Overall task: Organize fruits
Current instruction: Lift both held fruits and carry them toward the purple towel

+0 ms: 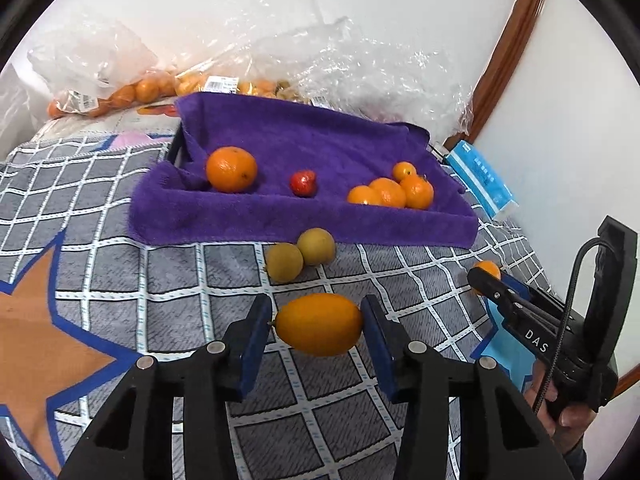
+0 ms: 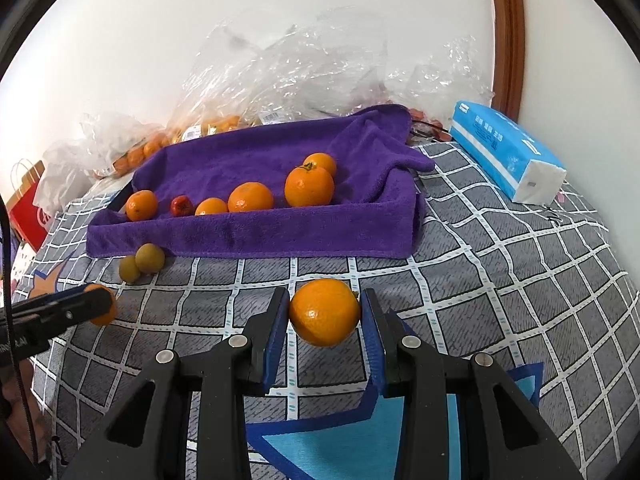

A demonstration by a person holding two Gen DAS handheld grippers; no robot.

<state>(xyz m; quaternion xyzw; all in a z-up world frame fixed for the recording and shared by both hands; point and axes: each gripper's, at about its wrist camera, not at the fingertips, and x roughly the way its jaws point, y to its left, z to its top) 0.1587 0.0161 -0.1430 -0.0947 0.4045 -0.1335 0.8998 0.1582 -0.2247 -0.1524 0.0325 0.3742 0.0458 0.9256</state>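
My left gripper (image 1: 317,312) is shut on an oval orange fruit (image 1: 319,326), its blue pads against both ends, just above the checked bedcover. In the right wrist view my right gripper (image 2: 325,306) is shut on a round orange (image 2: 324,312). Each gripper also shows at the edge of the other's view: the right gripper (image 1: 486,278) and the left gripper (image 2: 96,304). Ahead lies a tray draped in a purple towel (image 1: 280,228) (image 2: 260,238). It holds a big orange (image 1: 231,169), a small red fruit (image 1: 303,183) and several small oranges (image 1: 390,190). Two yellow-green fruits (image 1: 300,256) (image 2: 142,262) lie before it.
Clear plastic bags of oranges (image 1: 132,92) pile against the white wall behind the tray. A blue tissue pack (image 2: 508,152) lies at the right by a wooden door frame. A red paper bag (image 2: 28,208) stands at the left. A hand (image 1: 568,412) grips the right tool.
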